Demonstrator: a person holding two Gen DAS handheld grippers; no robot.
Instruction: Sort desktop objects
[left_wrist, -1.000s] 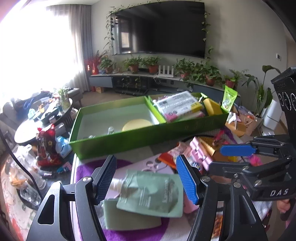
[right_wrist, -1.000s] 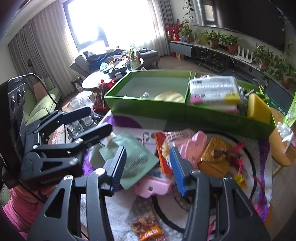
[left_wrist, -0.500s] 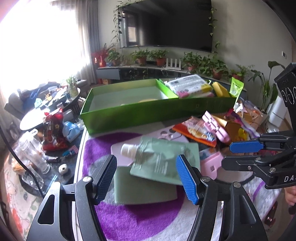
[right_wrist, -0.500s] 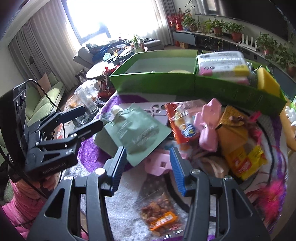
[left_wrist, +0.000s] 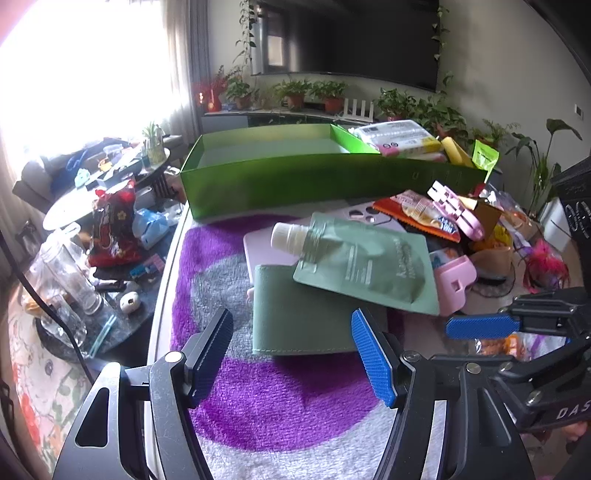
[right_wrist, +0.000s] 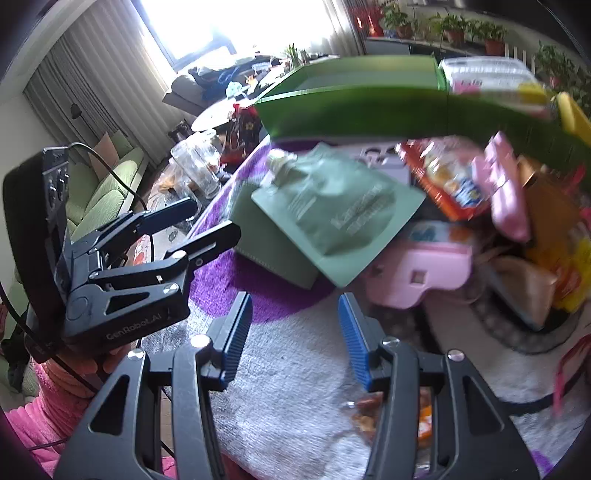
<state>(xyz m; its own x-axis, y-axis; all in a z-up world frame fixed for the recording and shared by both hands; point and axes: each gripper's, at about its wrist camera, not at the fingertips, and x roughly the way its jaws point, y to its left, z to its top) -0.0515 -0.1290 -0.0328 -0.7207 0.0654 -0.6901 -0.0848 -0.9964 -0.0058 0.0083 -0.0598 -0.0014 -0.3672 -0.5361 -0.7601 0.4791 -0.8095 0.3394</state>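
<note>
Both the left gripper (left_wrist: 291, 350) and the right gripper (right_wrist: 295, 332) are being held with jaws wide, nothing gripped; the green pouch (left_wrist: 365, 264) is being left lying on a green wallet (left_wrist: 295, 314) on the counter.

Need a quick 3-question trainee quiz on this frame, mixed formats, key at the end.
1. True or false: the left gripper is open and holds nothing.
2. What does the green spouted pouch lie on? A) a green wallet-like case B) the green box C) the bare floor
3. Fill in: the spout cap of the pouch points toward the ____ box.

Key: 1 true; 2 A; 3 green.
</note>
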